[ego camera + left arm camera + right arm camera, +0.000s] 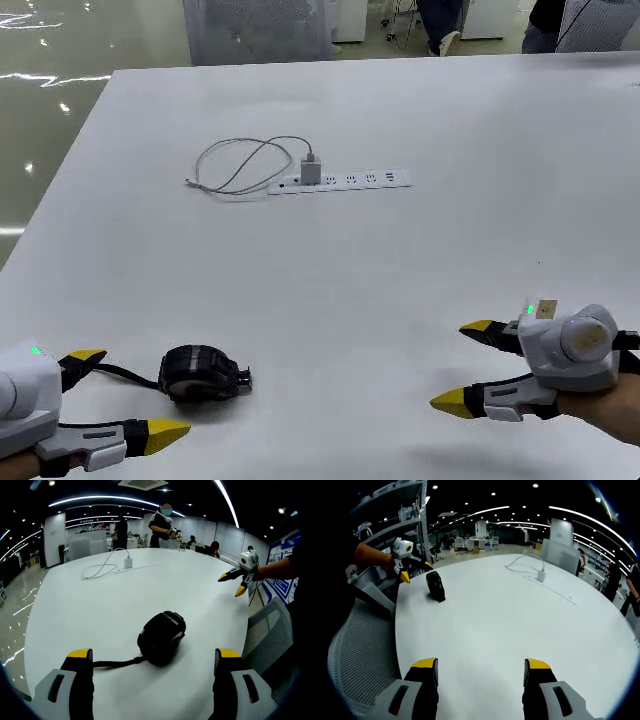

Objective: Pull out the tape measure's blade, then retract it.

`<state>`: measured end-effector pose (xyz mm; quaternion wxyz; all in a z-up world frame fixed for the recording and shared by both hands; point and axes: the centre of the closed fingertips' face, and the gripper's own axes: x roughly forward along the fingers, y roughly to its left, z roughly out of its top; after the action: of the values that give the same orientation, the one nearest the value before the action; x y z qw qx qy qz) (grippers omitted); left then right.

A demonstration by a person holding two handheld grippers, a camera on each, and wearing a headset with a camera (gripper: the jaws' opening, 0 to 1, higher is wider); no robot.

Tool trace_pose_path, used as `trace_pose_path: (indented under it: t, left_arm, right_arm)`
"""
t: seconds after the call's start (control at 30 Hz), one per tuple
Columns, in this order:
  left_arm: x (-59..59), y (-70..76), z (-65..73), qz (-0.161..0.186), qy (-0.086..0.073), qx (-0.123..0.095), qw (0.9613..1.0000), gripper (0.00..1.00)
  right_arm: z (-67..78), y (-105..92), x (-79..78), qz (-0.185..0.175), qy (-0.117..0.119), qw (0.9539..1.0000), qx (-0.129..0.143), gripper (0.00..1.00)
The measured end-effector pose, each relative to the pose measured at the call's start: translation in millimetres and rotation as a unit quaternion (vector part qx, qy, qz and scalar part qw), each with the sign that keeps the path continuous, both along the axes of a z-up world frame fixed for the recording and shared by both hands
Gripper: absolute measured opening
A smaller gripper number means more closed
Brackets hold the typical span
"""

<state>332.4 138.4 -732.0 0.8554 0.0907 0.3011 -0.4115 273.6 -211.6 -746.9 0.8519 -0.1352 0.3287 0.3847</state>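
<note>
the tape measure (203,373) lies at the near left of the white, smooth, matte surface (400,280), just ahead of the left hand-held gripper (128,395) and in line with the gap between its jaws. its case is black, rounded and chunky, with a ribbed, rubbery look. its long axis runs left to right in the head view. a small nub at the right end points toward the right hand-held gripper (461,365), and a thin black strap (125,376) trails from the left end to just beside one yellow jaw tip; whether they touch i cannot tell. both hand-held grippers have their jaws spread wide and grip nothing. the right one is well apart from the tape measure, over the near right. farther back lie a long white power strip (345,181), a boxy charger (311,172) and a looped white cable (240,165).
</note>
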Motion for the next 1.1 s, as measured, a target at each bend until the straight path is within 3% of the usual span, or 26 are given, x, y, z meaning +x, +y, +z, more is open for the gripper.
trace_pose_path:
  t: [0.17,0.37,0.53,0.77,0.93,1.1]
  left_arm:
    - [-2.9,5.1,-1.2,-0.012,-0.008,0.012,0.9998,0.99]
    - [-6.1,9.2,-1.4,-0.012,-0.007,0.016,0.9998,0.99]
    - [-6.6,12.2,0.4,-0.011,-0.011,0.016,0.9997,0.99]
    - [-10.2,17.0,-0.8,-0.018,-0.017,0.025,0.9994,0.99]
    - [-8.1,21.0,-0.8,-0.014,-0.019,0.030,0.9993,0.99]
    - [-9.3,20.6,0.4,-0.013,-0.018,0.028,0.9994,0.99]
  right_arm:
    - [0.6,-12.0,-3.8,-0.008,0.002,1.0000,0.001,0.72]
    - [0.5,-24.2,-8.9,-0.015,0.000,0.9999,0.005,0.75]
    - [-1.7,-33.3,-16.7,-0.010,-0.001,0.9999,-0.008,0.81]
    - [-1.3,-34.4,-25.7,-0.027,0.009,0.9996,0.007,0.99]
    - [4.5,-37.3,-28.7,-0.037,0.005,0.9990,0.024,0.99]
    - [6.9,-43.9,-27.4,-0.036,0.000,0.9992,0.015,0.99]
